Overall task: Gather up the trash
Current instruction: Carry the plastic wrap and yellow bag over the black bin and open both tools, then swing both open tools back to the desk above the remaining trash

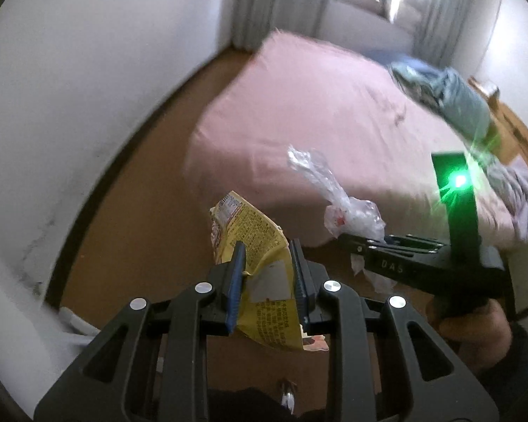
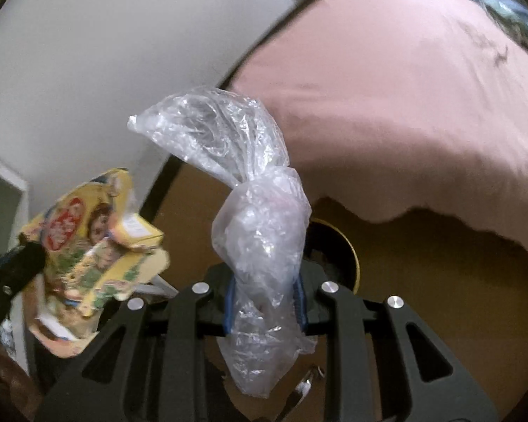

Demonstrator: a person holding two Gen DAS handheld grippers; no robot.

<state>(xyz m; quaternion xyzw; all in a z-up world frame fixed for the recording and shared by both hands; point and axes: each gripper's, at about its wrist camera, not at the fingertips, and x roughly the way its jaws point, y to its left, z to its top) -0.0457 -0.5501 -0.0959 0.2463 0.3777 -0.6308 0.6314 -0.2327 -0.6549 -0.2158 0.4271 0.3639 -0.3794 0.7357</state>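
Yellow foil, a crumpled snack wrapper [image 1: 260, 263], sits pinched between the blue pads of the left claw [image 1: 268, 267], whose jaws are nearly closed on it. The right claw [image 2: 264, 302] is closed the same narrow way on a clear plastic bag [image 2: 253, 232], knotted in the middle, with its loose end standing up above the pads. Both pieces of trash are in the air, off the floor [image 1: 140, 218], just beside the near corner of the pink bed [image 1: 316, 112].

I judge that the picking step is finished for these two items and the carrying step is in hand. The next move calls for a bin. A dark round rim [image 2: 348, 256] shows behind the bag in the right view, possibly a container, but I cannot tell for sure. Each claw then must open well above it, because light foil and film can stick to the pads.

Both claws point steeply down toward the floor, side by side. A hand [image 1: 475, 323] grips the right handle.
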